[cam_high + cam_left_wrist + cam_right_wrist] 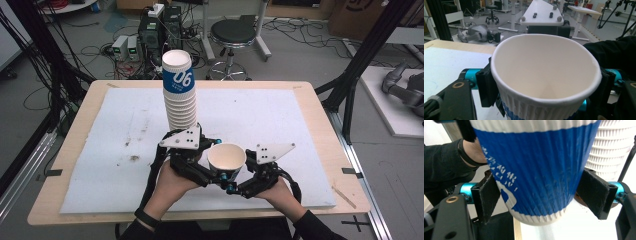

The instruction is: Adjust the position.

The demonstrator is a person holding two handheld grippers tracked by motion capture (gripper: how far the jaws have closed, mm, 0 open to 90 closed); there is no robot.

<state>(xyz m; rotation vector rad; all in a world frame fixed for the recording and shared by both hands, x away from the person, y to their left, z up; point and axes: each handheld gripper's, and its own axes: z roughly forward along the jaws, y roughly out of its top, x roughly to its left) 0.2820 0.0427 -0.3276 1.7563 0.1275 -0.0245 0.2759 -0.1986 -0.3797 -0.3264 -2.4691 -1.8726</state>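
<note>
A ribbed paper cup (226, 159), white inside with a blue band, is held between the two tongs above the white surface (300, 130). Its round hollow interior is seen from the left tongs (544, 100), clamped on its wall. The right tongs (541, 197) stand slightly apart around its corrugated base; behind, a cup stack (179, 95) rises.

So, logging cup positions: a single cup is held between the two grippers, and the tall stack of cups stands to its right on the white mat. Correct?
Not quite: in the high view the stack of cups stands left of and behind the held cup, on the white mat. The cup does sit between the left gripper and right gripper.
</note>
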